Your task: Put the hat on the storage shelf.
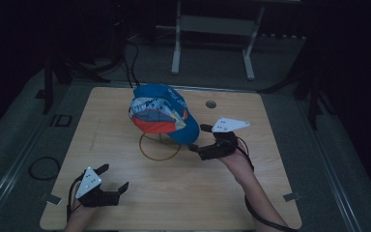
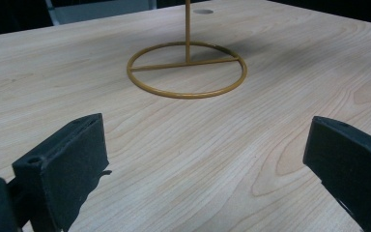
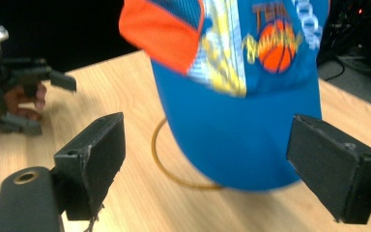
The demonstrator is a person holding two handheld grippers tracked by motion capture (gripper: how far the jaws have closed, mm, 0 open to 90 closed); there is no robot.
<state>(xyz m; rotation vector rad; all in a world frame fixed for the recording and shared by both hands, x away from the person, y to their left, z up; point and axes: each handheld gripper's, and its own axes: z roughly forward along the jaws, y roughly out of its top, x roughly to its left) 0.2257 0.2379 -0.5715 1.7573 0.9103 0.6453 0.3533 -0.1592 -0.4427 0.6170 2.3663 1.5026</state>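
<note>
One cap (image 1: 162, 113) sits on the single gold stand (image 1: 159, 146) at centre frame, so hanging it looks done; only backing away seems left. Two grippers: the right gripper (image 1: 199, 138), jaws spread, empty, beside the brim; the left gripper (image 1: 113, 178), also spread, lower left on the table (image 1: 251, 193).

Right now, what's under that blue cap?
A gold wire stand: its ring base lies on the wooden table, with a thin post rising from it. The cap covers the post's top, so how it sits there is hidden.
</note>
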